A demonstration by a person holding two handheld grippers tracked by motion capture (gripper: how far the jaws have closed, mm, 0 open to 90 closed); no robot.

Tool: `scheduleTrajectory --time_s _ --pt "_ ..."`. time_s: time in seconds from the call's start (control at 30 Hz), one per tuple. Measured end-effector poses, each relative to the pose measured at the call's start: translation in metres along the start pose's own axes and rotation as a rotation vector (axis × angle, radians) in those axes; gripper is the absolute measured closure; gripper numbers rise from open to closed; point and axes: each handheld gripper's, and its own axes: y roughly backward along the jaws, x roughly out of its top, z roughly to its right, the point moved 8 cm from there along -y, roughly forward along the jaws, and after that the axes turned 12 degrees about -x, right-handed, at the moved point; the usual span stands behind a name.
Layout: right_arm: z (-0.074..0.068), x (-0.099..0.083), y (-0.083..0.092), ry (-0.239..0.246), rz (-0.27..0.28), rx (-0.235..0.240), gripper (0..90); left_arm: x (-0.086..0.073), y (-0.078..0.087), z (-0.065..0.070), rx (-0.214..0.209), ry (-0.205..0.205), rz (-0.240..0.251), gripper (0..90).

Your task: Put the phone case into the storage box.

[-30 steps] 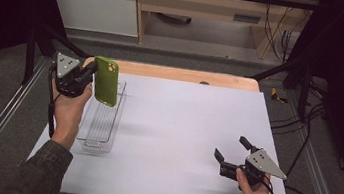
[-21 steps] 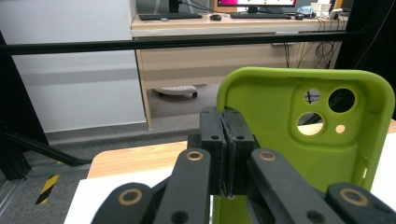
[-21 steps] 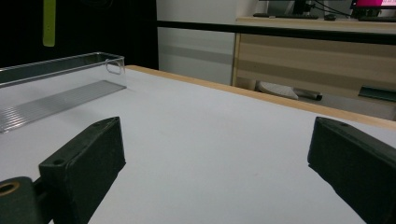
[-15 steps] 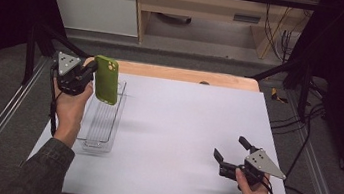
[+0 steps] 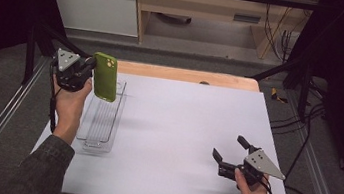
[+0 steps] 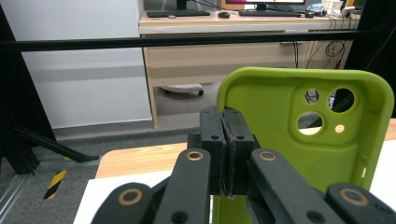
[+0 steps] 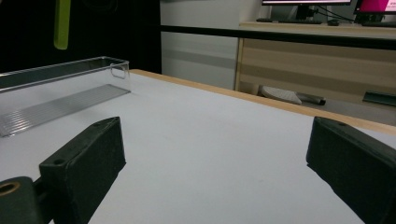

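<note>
- green phone case (image 5: 105, 76) pinched by its edge in the left gripper (image 5: 85, 69), jaws pressed together on it; up in the air, upright, above the far end of the clear tray (image 5: 85, 138).
- in the left gripper view, case (image 6: 303, 135) seen from its hollow inner side, camera holes at the top right.
- judged about midway: case lifted and in hand, not yet set down; tray bare, so placing it there or on the table (image 5: 181, 128) probably left to do.
- left hand (image 5: 69, 106) raised off the table at the left side, forearm rising from the near edge, gripper pointing rightward.
- right gripper (image 5: 229, 152) low over the near right part of the table, jaws spread wide and holding nothing, aimed toward the tray (image 7: 60, 100), well apart from it.
- right hand (image 5: 250, 193) low at the near edge.
</note>
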Motion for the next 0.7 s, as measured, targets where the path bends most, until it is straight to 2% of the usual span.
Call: scheduleTrajectory --time_s 0.2,0.47,0.7 --pt "-0.004 0.001 0.0 0.001 0.003 0.014 3.9 -0.002 -0.005 0.0 -0.001 0.002 -0.004 87.5" --pt "-0.004 0.002 0.0 -0.004 0.004 0.014 3.5 -0.007 -0.011 -0.002 -0.008 0.028 -0.013 87.6" --pt "-0.005 0.002 -0.001 -0.005 0.005 0.019 3.3 -0.006 -0.012 -0.005 0.01 0.02 -0.006 87.6"
